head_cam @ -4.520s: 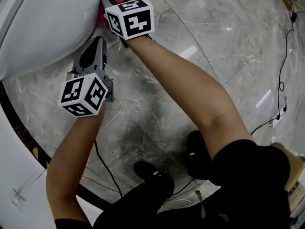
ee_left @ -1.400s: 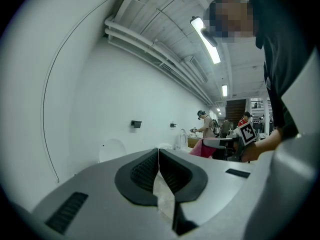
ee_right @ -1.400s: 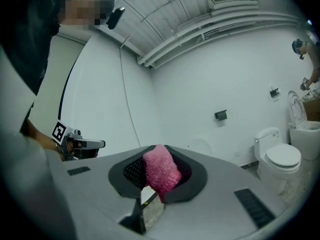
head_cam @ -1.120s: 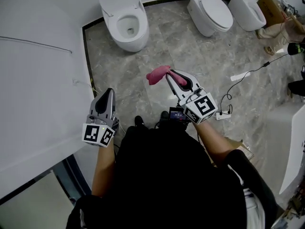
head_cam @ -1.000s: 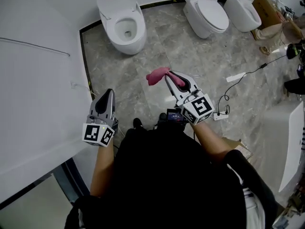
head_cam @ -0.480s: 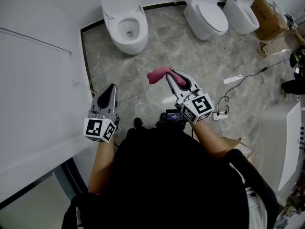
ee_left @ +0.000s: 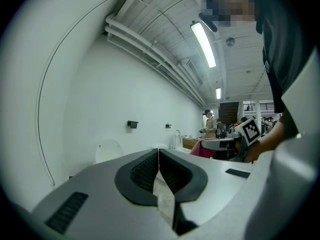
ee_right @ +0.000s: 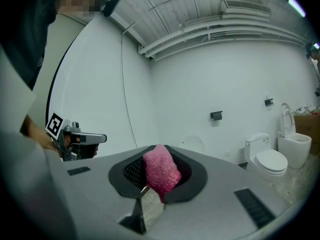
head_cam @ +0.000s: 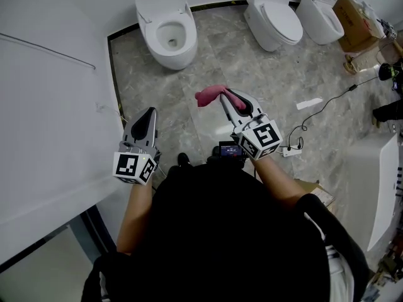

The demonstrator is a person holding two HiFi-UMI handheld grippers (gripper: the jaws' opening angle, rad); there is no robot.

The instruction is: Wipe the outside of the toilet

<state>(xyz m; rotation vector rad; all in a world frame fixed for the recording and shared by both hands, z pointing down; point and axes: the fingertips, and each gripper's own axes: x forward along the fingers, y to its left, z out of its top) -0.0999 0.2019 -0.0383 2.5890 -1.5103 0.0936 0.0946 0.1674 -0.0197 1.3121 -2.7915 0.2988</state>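
A grey marbled floor (head_cam: pixel 252 74) fills most of the head view, bounded on the left by a broad white panel (head_cam: pixel 50 106) with a dark strip along its foot. Three white toilets stand along the far edge of the floor. The toilet (head_cam: pixel 151 11) nearest the far left corner is smooth, glossy and rounded. Its seat is open, showing a pale bowl with a dark drain hole. A second toilet (head_cam: pixel 277 21) to its right has its lid down, and a third toilet (head_cam: pixel 322 14) beyond that has its lid raised. All three are well apart from the grippers. The person (head_cam: pixel 233 231), in black, stands near the middle of the floor holding both grippers out in front. At the far right corner sits a cardboard box (head_cam: pixel 356 14), its contents too small to make out. A thin cable (head_cam: pixel 334 93) trails across the right side of the floor. The left gripper (head_cam: pixel 150 112) hangs beside the white panel. Its jaws are pressed together with nothing between them, as the left gripper view shows. The right gripper (head_cam: pixel 225 97) points toward the far edge, its jaws pinching a pink cloth (head_cam: pixel 211 95). This nubbly, bunched cloth sticks out past the tips and droops to one side.
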